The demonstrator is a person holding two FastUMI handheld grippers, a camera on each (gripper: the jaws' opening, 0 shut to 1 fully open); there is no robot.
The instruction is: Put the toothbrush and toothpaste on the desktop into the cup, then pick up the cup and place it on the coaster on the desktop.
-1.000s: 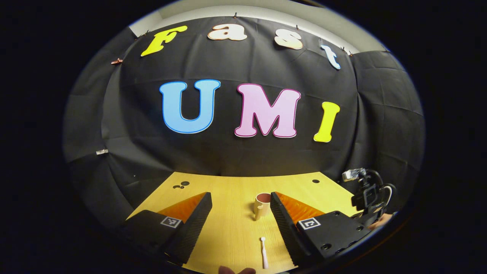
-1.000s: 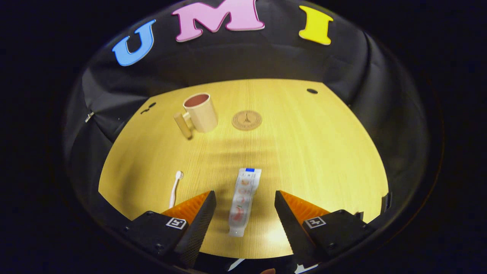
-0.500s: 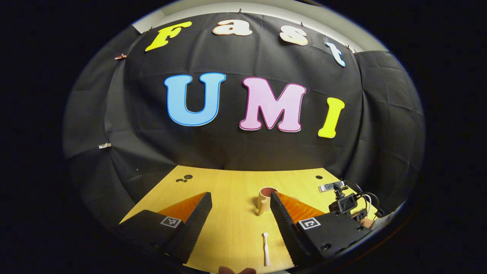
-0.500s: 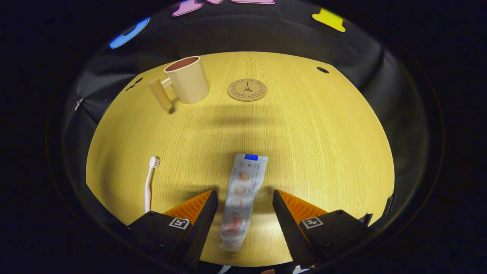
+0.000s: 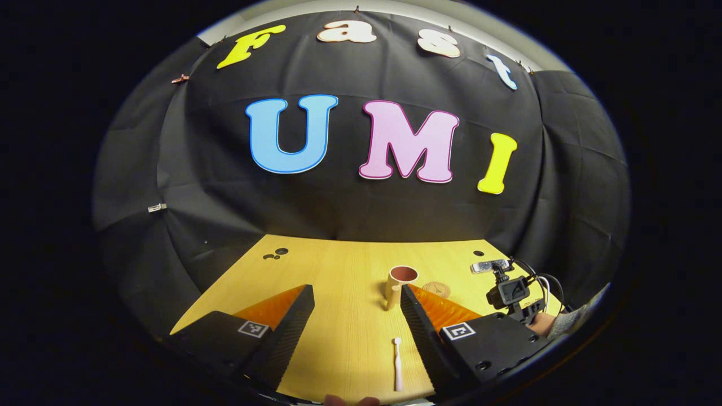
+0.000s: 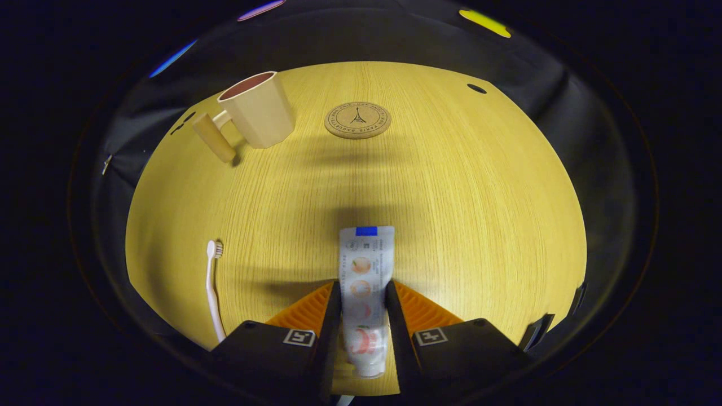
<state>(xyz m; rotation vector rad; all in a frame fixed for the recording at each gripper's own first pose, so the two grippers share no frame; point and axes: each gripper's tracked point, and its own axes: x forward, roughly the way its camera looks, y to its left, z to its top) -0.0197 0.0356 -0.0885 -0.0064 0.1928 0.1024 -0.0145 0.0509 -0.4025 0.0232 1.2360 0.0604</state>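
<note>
Toothpaste (image 6: 364, 282) pinched between right tongs (image 6: 364, 307); left tongs (image 5: 355, 307) spread; toothbrush (image 6: 212, 287) flat.

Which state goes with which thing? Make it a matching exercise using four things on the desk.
Things:
1. toothpaste
2. toothbrush
3. cup
4. coaster

States:
A. upright, nothing inside it that shows
B. flat on the desktop, left of the right gripper
C. round and bare, beside the cup
D. clamped between two fingers

Pairs: 1-D, 2-B, 3-A, 4-C
</note>
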